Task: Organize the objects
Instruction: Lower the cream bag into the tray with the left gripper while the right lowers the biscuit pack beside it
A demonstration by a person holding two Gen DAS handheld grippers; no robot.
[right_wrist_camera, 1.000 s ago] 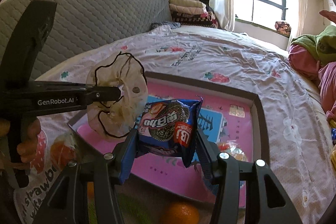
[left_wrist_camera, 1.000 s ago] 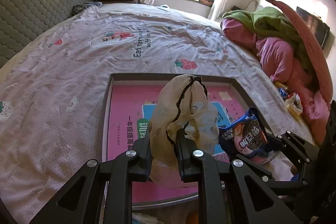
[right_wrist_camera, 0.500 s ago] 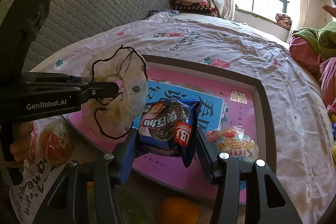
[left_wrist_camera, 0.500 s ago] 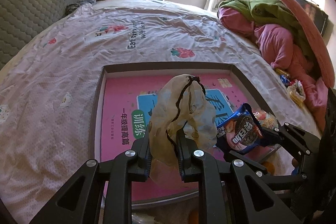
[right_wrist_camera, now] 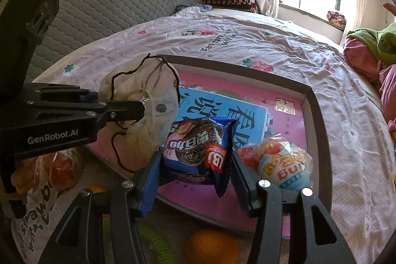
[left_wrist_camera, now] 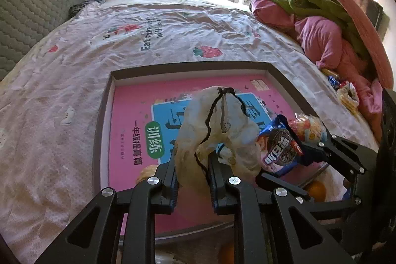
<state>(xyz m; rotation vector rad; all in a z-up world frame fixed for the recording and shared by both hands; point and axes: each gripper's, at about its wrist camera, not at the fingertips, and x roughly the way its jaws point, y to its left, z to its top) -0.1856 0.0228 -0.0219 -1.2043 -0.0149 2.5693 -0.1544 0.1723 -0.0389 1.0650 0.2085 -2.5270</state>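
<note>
A crumpled cream fabric pouch with a black drawstring [left_wrist_camera: 217, 130] is clamped between the nearly closed jaws of the left gripper [left_wrist_camera: 193, 172] and is held above a shallow grey-rimmed tray with a pink and blue printed bottom [left_wrist_camera: 123, 130]. Just to its right, a blue foil snack packet printed with chocolate sandwich biscuits [right_wrist_camera: 200, 147] is gripped at both sides by the right gripper [right_wrist_camera: 196, 180], whose jaws are spread about halfway around it; the packet is held upright over the near part of the tray. The pouch and the packet are seen close together, nearly touching in the left wrist view. A round, clear-wrapped sweet in red, white and pale blue [right_wrist_camera: 279, 165] is seen lying in the tray's near right corner, just beside the packet. Orange fruits [right_wrist_camera: 212, 246] are visible below the tray's near rim. The tray is set on a pale pink bedsheet printed with strawberries [left_wrist_camera: 74, 61].
</note>
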